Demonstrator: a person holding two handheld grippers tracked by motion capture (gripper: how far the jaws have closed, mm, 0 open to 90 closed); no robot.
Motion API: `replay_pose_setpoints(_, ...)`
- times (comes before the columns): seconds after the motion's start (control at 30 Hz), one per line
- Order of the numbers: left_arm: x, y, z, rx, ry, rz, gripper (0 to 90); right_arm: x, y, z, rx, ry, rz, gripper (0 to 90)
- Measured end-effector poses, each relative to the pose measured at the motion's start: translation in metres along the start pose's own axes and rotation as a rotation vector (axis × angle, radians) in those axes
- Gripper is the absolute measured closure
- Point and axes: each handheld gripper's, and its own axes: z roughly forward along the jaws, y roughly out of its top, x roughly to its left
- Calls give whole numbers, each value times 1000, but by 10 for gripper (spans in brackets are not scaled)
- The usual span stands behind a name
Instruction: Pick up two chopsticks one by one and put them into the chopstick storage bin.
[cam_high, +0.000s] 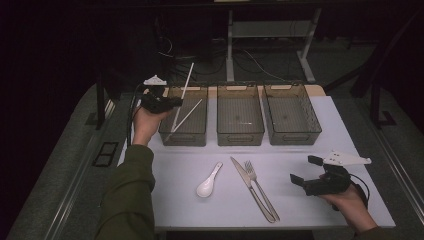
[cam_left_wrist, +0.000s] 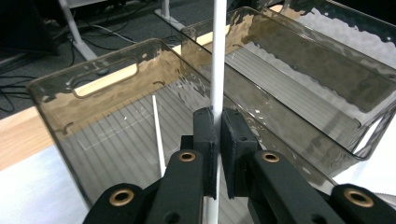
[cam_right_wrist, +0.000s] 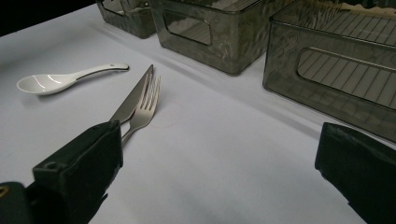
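Note:
My left gripper (cam_high: 176, 102) hovers over the left smoky bin (cam_high: 182, 138), shut on a white chopstick (cam_high: 189, 76) that stands steeply, its lower end down in the bin. In the left gripper view the pads (cam_left_wrist: 205, 135) pinch that chopstick (cam_left_wrist: 218, 56) at mid-length. A second chopstick (cam_high: 192, 110) lies inside the same bin (cam_left_wrist: 51, 88), seen as a thin white chopstick (cam_left_wrist: 158, 135). My right gripper (cam_high: 306, 172) rests low at the table's front right, open and empty. A white spoon (cam_high: 208, 181), a knife (cam_high: 248, 184) and a fork (cam_high: 260, 189) lie on the white table.
The middle bin (cam_high: 240, 138) and right bin (cam_high: 296, 138) stand in a row behind the cutlery. From the right gripper (cam_right_wrist: 219, 163), the spoon (cam_right_wrist: 60, 80), knife (cam_right_wrist: 133, 98) and fork (cam_right_wrist: 148, 102) lie ahead to the left. The table edge (cam_high: 270, 226) runs close below the cutlery.

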Motion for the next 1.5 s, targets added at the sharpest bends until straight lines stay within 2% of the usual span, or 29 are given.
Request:
replay_pose_setpoints(0.1, -1, -4, 10, 57, 6, 19, 847, -1, 0, 0, -2, 0, 2, 8)
replay_pose_setpoints(0.33, 2, -18, 18, 112, 19, 9, 847, -1, 0, -1, -2, 2, 2, 9)
replay_pose_setpoints(0.63, 9, -30, 22, 157, 36, -18, 843, -1, 0, 0, 2, 1, 4, 9)
replay_pose_setpoints(0.77, 9, -32, 27, 167, 51, -31, 838, 0, 0, 0, 3, 1, 3, 9)
replay_pose_setpoints(0.9, 7, -31, 31, 185, 67, -27, 831, -1, 0, -1, 0, 1, 4, 9)
replay_pose_setpoints(1.0, 7, -32, 31, 176, 65, -45, 796, -1, 0, -1, -1, 2, 1, 9)
replay_pose_setpoints(1.13, 8, -32, 29, 163, 62, -44, 782, -1, 0, -1, -3, 3, 2, 9)
replay_pose_setpoints(1.23, 7, -30, 25, 136, 63, -52, 762, -1, 0, -1, -2, 3, 2, 9)
replay_pose_setpoints(1.4, 2, -28, 18, 100, 35, -53, 687, -1, 0, -1, 2, 2, 3, 9)
replay_pose_setpoints(1.5, -2, -27, 13, 71, 16, -69, 643, 0, 0, 0, 2, 1, 2, 8)
